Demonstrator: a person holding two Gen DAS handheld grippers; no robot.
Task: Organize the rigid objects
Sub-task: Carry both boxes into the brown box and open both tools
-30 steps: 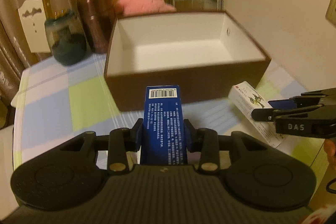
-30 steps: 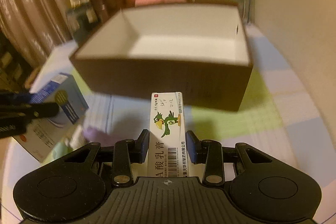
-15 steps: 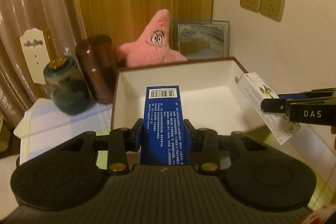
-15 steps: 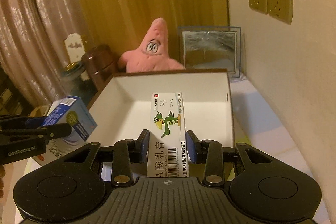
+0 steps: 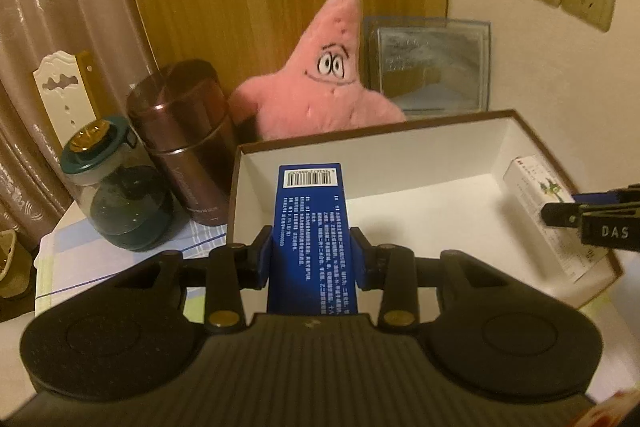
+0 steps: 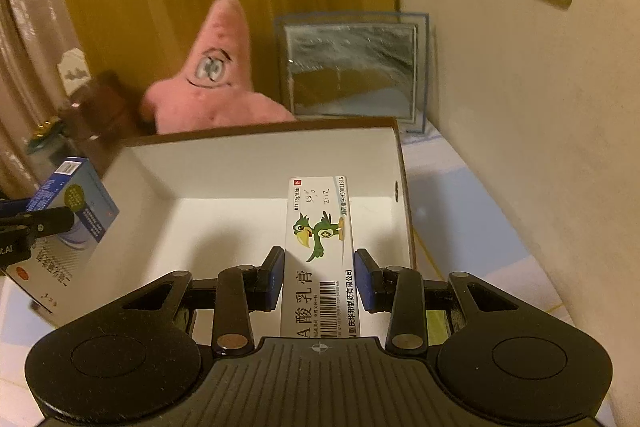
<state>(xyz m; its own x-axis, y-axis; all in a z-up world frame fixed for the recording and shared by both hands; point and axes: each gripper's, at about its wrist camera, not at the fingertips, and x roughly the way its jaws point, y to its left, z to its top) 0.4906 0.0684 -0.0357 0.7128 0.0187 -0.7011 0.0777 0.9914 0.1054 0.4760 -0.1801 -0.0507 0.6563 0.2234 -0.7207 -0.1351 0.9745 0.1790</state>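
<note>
The left gripper point(image 5: 311, 257) is clamped on a blue box point(image 5: 312, 227), and the right gripper point(image 6: 319, 277) is clamped on a white carton with a green parrot point(image 6: 320, 251). Both packs hang over the open brown storage box point(image 6: 404, 195), white inside. Behind it sit a pink starfish plush point(image 5: 326, 83) and a mirror point(image 6: 352, 67).
</note>
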